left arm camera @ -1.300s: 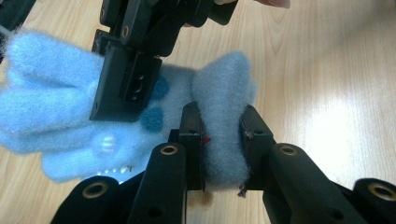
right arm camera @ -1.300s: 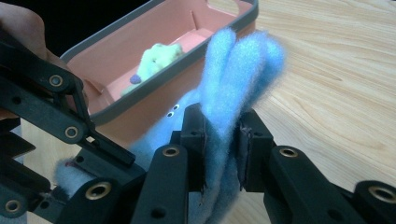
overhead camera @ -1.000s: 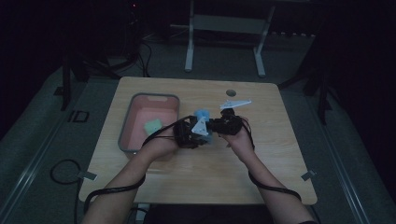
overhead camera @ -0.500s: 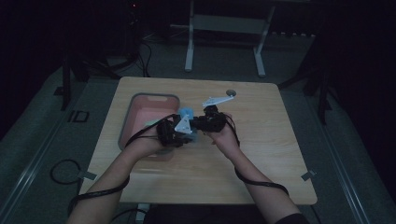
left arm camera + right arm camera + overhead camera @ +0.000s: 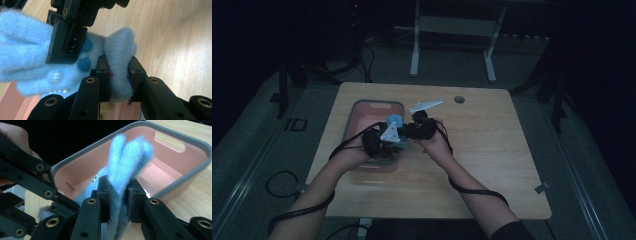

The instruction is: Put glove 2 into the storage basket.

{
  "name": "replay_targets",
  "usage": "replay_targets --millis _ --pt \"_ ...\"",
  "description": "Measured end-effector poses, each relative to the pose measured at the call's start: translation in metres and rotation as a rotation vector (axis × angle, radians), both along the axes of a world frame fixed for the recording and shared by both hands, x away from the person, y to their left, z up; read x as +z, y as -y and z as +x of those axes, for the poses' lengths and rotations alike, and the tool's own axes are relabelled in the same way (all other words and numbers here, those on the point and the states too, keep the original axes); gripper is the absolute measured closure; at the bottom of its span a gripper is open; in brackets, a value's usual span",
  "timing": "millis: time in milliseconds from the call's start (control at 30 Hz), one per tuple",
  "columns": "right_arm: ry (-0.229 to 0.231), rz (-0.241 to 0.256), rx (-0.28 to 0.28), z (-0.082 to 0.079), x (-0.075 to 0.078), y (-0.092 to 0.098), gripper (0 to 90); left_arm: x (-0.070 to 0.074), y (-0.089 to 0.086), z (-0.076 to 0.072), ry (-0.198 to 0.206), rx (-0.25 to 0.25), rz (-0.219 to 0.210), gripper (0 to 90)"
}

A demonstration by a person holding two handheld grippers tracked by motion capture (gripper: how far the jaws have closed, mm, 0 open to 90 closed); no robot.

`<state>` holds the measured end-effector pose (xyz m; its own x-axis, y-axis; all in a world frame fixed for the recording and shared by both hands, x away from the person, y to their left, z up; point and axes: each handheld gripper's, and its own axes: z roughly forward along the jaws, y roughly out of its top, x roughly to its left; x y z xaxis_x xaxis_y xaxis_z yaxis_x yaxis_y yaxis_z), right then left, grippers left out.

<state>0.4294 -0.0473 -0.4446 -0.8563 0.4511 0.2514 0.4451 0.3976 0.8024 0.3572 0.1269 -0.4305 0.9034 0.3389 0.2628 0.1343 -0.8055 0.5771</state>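
A light blue fuzzy fabric piece (image 5: 393,121) with dark blue dots hangs between both grippers, over the near right edge of a pink bin (image 5: 362,112). In the left gripper view my left gripper (image 5: 118,65) is shut on a fold of the fabric (image 5: 120,50). The other gripper's jaw clamps the same piece farther up left. In the right gripper view my right gripper (image 5: 118,187) is shut on another fold of the fabric (image 5: 130,152), which sticks up in front of the bin (image 5: 175,185). In the high view the left gripper (image 5: 379,141) and right gripper (image 5: 417,131) sit close together.
The pink bin has a grey rim and stands on the left half of the wooden table (image 5: 492,150). A small round hole (image 5: 459,99) marks the table's far side. Cables trail from both grippers along the forearms. Dark floor and a metal stand (image 5: 452,30) lie beyond the table.
Both hands have moved left with the blue fabric, from the table's middle to the bin's right edge. Both grippers stay shut on it.
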Motion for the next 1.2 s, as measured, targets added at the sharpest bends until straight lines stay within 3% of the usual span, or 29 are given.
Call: replay_targets --millis 367,600,900,1200 --pt "-0.010 0.001 0.038 0.004 -0.005 -0.039 75.6 -0.004 -0.039 -0.002 -0.020 0.055 -0.008 75.4" --pt "-0.001 -0.005 0.046 0.003 -0.007 -0.056 75.6 -0.008 -0.053 -0.002 -0.027 0.081 -0.011 75.4" --pt "-0.024 -0.008 0.033 0.011 -0.017 -0.061 75.5 -0.019 -0.055 0.005 -0.036 0.093 -0.010 75.4" --pt "-0.039 -0.074 0.016 0.020 -0.036 -0.064 75.3 -0.037 -0.050 0.015 -0.066 0.099 0.012 75.3"
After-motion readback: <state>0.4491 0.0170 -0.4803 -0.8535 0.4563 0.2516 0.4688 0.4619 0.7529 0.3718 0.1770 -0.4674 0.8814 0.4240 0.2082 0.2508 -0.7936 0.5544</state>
